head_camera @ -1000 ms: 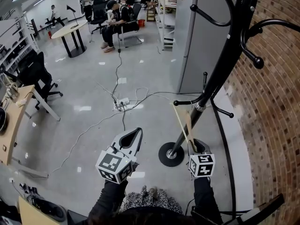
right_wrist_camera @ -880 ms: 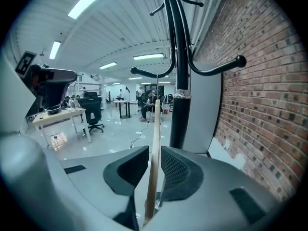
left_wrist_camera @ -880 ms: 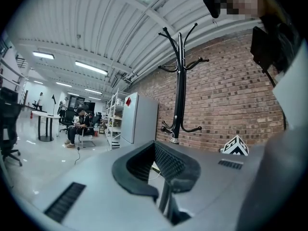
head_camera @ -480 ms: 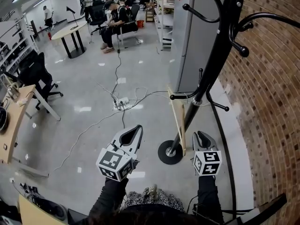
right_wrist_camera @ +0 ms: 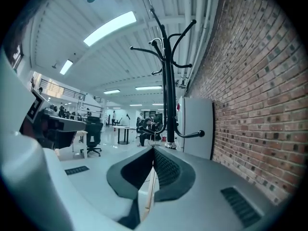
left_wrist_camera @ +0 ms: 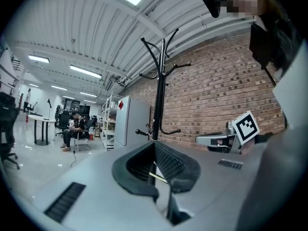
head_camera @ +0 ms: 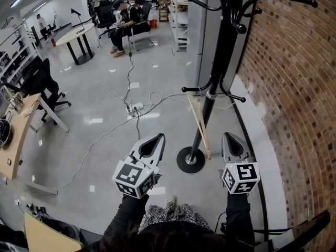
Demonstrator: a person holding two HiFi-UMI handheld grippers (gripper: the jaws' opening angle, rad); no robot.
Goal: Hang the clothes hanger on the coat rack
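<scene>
Clothes hanger point(head_camera: 199, 124), of pale wood with slim straight arms, is seen hung on a low hook of the black metal coat rack point(head_camera: 223, 46), at the pole's 9 o'clock. The left claw point(head_camera: 157, 138) and right claw point(head_camera: 229, 138) are clenched on nothing, flanking the round base point(head_camera: 182, 166) at 9 and 3 o'clock.

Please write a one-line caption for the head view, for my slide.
Wooden hanger hangs from a lower arm of the coat rack; left gripper and right gripper are clear of it.
</scene>
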